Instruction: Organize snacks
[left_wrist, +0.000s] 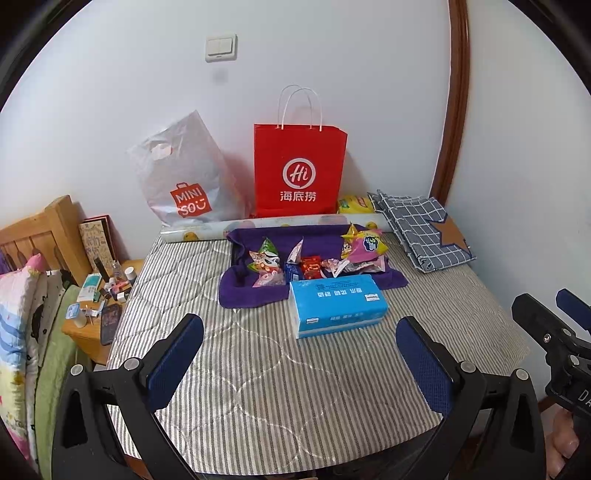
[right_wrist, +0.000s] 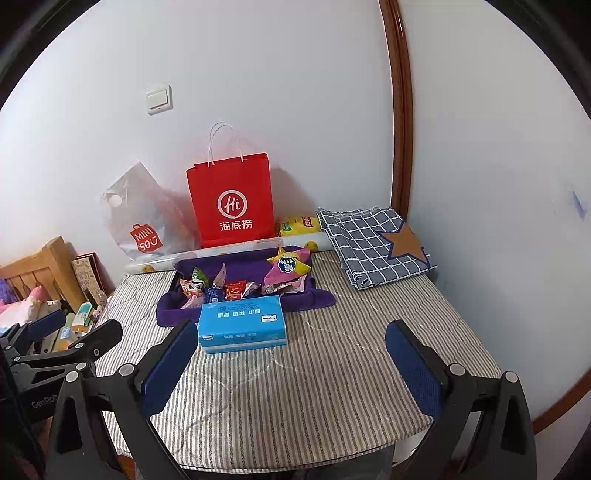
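The snacks (left_wrist: 314, 260) lie in a loose heap on a purple towel (left_wrist: 243, 291) spread over the striped mattress (left_wrist: 258, 369) of a bed, toward its far end. Among them are a green-topped packet (left_wrist: 266, 254) on the left, a small red packet (left_wrist: 312, 266) in the middle and a pink and yellow bag (left_wrist: 364, 242) on the right. A blue tissue pack (left_wrist: 338, 304) rests on the mattress at the near edge of the towel, touching it, between the snacks and both tools.

The left hand-held gripper (left_wrist: 299, 354) hangs over the near part of the mattress with its blue-padded fingers spread wide and nothing between them; the snacks sit well ahead of it, beyond the tissue pack. The right hand-held gripper (right_wrist: 291, 358) is likewise wide apart and empty (its left finger overlaps the tissue pack's corner in its own view, though contact cannot be judged). From it the snacks lie ahead and slightly to the left. Each tool shows at the edge of the other's view, side by side.

Behind the towel a patterned roll (left_wrist: 273, 227) lies across the bed. Against the wall stand a red paper bag (left_wrist: 299, 170) and a grey plastic bag (left_wrist: 184, 177), with a yellow packet (left_wrist: 354, 205) beside the red one. A folded checked cloth (left_wrist: 424, 229) with a brown star lies at the far right corner. A cluttered wooden nightstand (left_wrist: 88, 332) stands to the left of the bed.
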